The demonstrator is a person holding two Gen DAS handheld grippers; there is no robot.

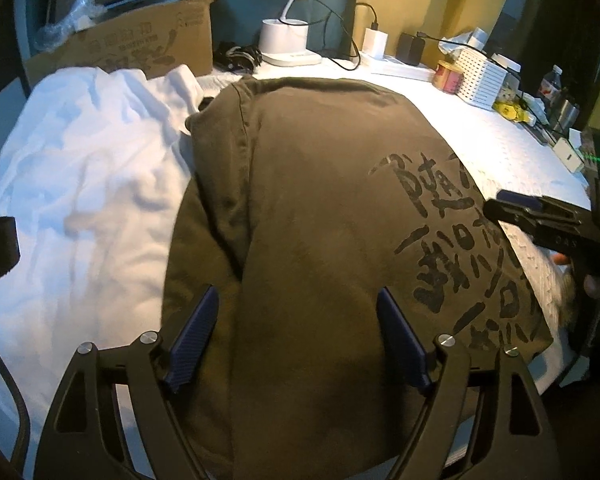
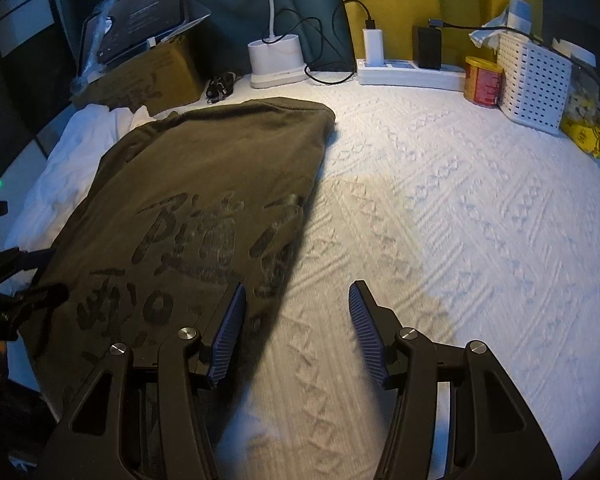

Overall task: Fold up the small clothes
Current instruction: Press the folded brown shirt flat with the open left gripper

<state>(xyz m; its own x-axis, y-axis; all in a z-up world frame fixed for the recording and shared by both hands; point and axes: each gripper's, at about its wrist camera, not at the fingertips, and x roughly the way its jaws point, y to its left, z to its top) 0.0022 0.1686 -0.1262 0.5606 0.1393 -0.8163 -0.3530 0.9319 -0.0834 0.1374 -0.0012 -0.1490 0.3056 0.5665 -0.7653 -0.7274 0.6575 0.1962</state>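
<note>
An olive-green T-shirt point(image 1: 320, 200) with black printed characters lies flat on the white textured table cover, folded lengthwise. It also shows in the right wrist view point(image 2: 204, 184). My left gripper point(image 1: 296, 300) is open and empty, hovering over the shirt's near end. My right gripper point(image 2: 298, 292) is open and empty, just right of the shirt's right edge; it also shows in the left wrist view point(image 1: 540, 216) beside the printed characters.
A pile of white cloth point(image 1: 88, 184) lies left of the shirt. Along the back stand a cardboard box point(image 1: 140, 44), a white lamp base point(image 2: 276, 62), a power strip point(image 2: 412, 74), a red can point(image 2: 483, 82) and a white perforated basket point(image 2: 534, 82).
</note>
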